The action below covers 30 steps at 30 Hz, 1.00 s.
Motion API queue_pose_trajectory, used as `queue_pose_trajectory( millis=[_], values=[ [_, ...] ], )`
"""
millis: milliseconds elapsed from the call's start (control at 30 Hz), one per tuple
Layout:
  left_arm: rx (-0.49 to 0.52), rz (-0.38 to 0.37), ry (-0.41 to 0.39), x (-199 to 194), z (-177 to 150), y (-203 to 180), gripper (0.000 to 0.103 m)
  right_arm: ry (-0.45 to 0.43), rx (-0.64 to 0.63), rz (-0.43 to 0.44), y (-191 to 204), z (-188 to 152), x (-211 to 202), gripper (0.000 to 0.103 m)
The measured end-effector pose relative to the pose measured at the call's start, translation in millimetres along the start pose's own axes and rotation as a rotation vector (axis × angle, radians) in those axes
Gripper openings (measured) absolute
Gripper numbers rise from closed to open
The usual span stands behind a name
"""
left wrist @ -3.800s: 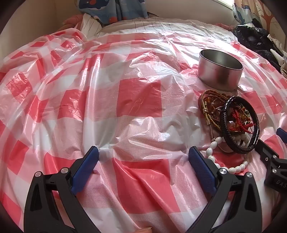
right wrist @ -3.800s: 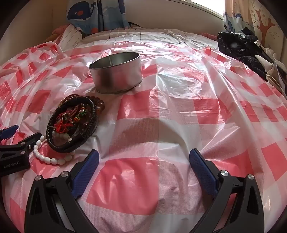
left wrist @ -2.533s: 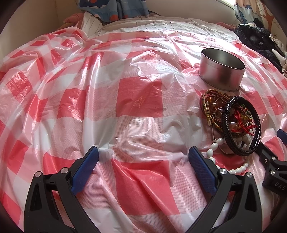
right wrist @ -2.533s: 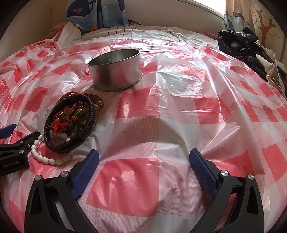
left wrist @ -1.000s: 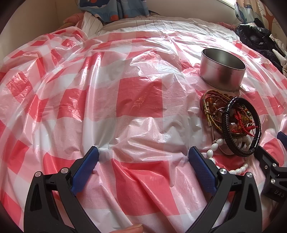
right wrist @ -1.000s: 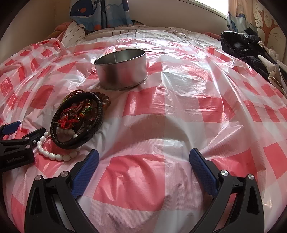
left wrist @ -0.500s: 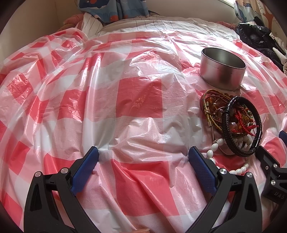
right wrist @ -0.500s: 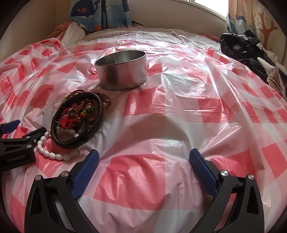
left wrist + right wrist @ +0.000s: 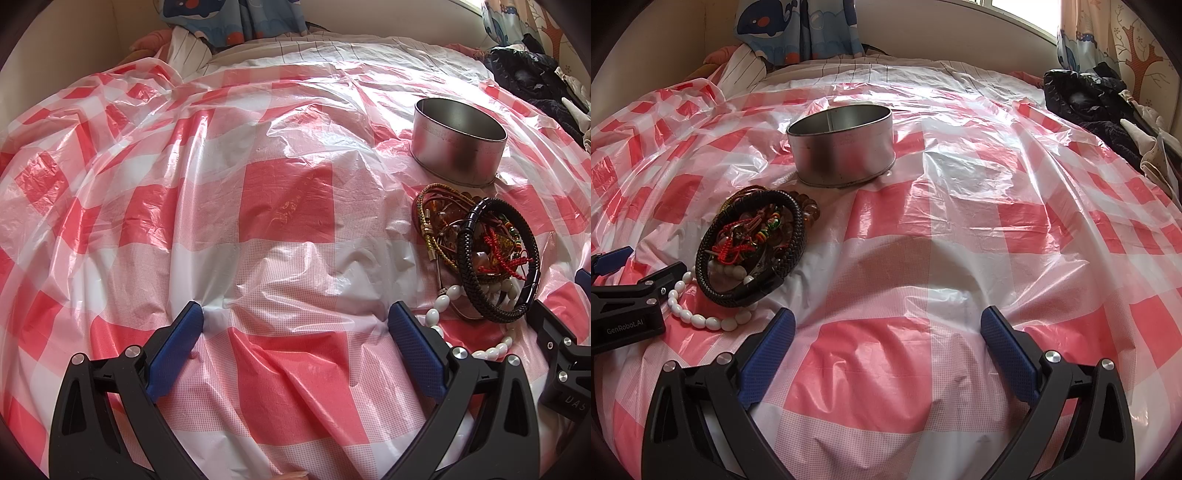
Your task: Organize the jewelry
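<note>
Both the left tool (image 9: 295, 332) and right tool (image 9: 886, 332) gape empty, the bracelet pile (image 9: 750, 247) lying between them just before the tin (image 9: 842, 147), nearer the right tool's left finger.

Both cameras sit low over the bed, each looking forward between its own tool's spread fingers. The left view has the tin (image 9: 458, 149) and bracelets (image 9: 480, 254) at its right; the right view has the same tin (image 9: 842, 147) and bracelets (image 9: 750, 247) at its left.
</note>
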<state>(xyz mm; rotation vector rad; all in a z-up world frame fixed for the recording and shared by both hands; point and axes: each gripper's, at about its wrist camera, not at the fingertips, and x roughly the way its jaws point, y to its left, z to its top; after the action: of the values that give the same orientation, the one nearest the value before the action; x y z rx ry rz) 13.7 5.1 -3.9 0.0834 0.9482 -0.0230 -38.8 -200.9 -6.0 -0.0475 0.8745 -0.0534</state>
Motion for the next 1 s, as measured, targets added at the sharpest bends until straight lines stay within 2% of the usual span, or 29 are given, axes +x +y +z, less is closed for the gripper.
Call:
queue_pose_trajectory(
  millis=[1000],
  values=[
    [0.002, 0.004, 0.0, -0.1, -0.3, -2.2, 0.097, -0.002, 0.0, -0.001, 0.3, -0.4, -0.1, 0.097]
  ],
)
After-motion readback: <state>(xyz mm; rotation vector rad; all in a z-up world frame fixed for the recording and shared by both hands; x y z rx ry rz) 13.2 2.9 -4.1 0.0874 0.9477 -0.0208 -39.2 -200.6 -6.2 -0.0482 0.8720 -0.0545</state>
